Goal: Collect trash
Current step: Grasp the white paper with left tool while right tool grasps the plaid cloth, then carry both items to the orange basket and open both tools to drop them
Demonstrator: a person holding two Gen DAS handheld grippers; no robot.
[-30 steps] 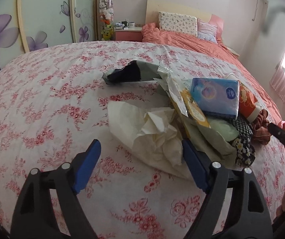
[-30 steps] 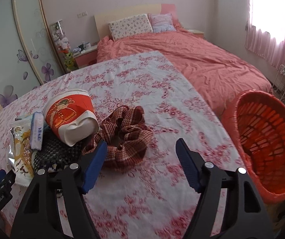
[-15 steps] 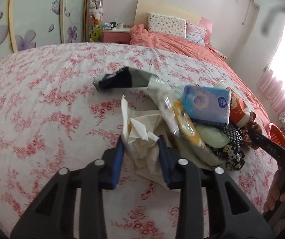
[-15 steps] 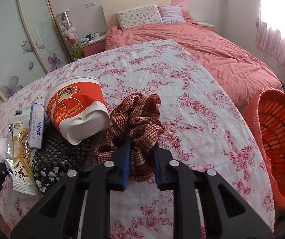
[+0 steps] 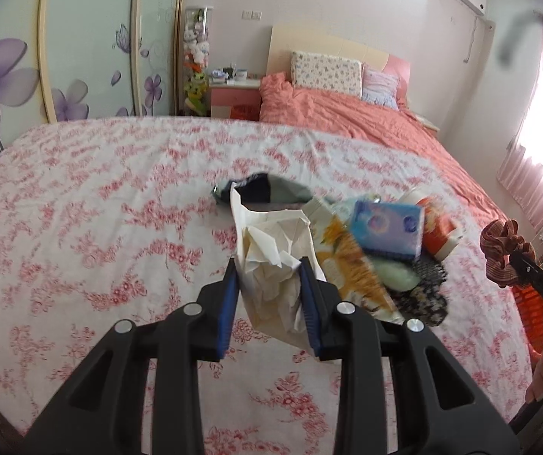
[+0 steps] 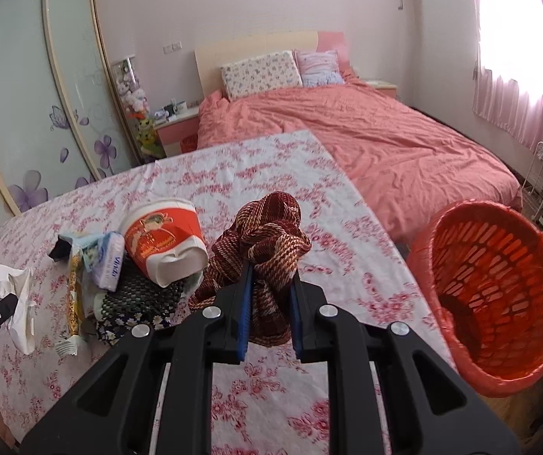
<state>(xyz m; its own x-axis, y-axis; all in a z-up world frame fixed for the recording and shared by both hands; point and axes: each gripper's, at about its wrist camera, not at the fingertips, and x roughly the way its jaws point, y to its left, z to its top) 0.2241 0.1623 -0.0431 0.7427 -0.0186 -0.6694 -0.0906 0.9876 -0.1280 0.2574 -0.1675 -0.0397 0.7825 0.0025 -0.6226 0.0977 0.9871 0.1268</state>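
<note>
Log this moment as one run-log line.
left gripper: shut on crumpled paper | right gripper: shut on plaid scrunchie | orange basket: beside table, right

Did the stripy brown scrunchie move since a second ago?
Yes. The scrunchie went up off the flowery tablecloth, pinched in the right gripper.

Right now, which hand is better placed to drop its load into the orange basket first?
The right. Its tool grips the checked fabric scrunchie, with the basket open just beside it. The left tool holds crumpled paper beyond the trash pile.
</note>
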